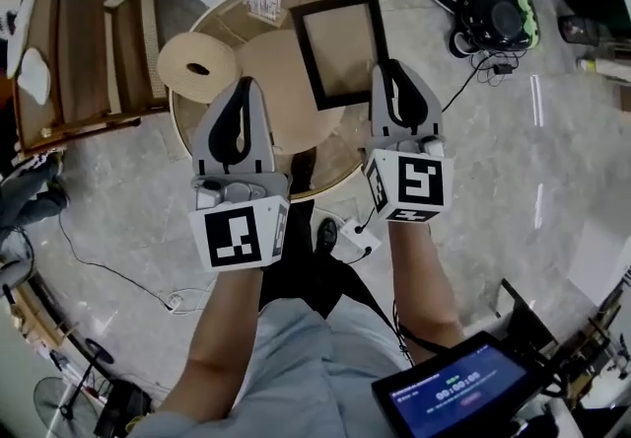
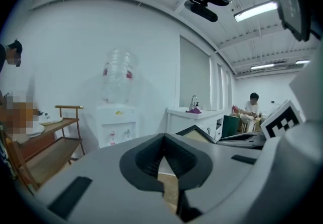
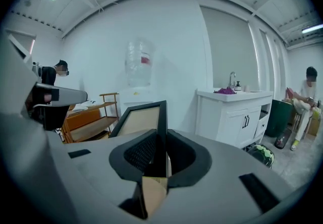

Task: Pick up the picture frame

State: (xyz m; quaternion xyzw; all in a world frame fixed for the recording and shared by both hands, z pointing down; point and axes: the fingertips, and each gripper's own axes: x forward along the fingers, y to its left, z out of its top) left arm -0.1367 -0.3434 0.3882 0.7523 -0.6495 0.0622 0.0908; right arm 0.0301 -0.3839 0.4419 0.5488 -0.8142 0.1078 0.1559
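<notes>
The black picture frame (image 1: 340, 49) with a tan backing hangs tilted over the round wooden table (image 1: 325, 175). My right gripper (image 1: 386, 68) is shut on the frame's right edge. In the right gripper view the frame (image 3: 139, 118) rises from between the closed jaws of that gripper (image 3: 163, 140). My left gripper (image 1: 246, 84) is shut on nothing and hovers over the table to the left of the frame. The left gripper (image 2: 164, 140) view shows a corner of the frame (image 2: 198, 133) and the right gripper's marker cube (image 2: 281, 121) at the right.
A pale round disc with a centre hole (image 1: 197, 69) and a small card stand (image 1: 263, 3) sit on the table. A wooden shelf unit (image 1: 84, 46) stands at left. A dark bag (image 1: 498, 17), a white cabinet (image 3: 237, 112), a water dispenser (image 2: 117, 117) and a tablet (image 1: 458, 392) are around.
</notes>
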